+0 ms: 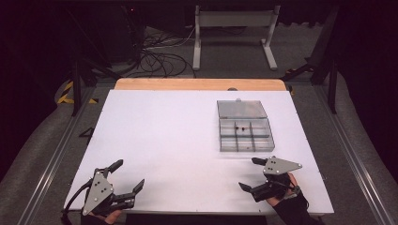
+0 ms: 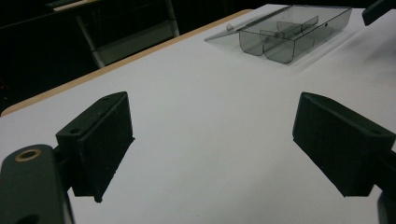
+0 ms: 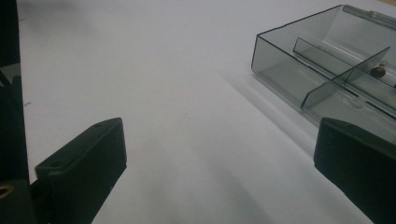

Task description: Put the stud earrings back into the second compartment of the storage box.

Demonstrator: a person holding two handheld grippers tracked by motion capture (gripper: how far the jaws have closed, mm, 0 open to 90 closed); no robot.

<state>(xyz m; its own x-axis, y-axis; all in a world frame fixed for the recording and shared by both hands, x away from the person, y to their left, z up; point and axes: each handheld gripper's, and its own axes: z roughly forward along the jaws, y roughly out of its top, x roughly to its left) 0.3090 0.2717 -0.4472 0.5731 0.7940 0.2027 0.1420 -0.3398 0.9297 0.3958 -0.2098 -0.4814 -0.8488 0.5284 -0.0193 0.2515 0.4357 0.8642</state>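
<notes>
You held both grippers wide apart and empty near the table's near edge: the left gripper (image 1: 127, 177) well away at the left, the right gripper (image 1: 250, 173) just short of the open compartment box (image 1: 245, 136). This looked like the approach; next, your right needed to reach forward into the box toward the small dark pieces (image 1: 240, 127).

We see the white table (image 1: 164, 140) lit brightly and evenly from above, while the room around it falls into near black. In the high view the picture is soft and grainy, and shadows under the grippers are faint. In both gripper views the near black jaws are slightly blurred, the clear box (image 3: 327, 60) casts a soft grey shadow, and the table carries a cool bluish tint.
</notes>
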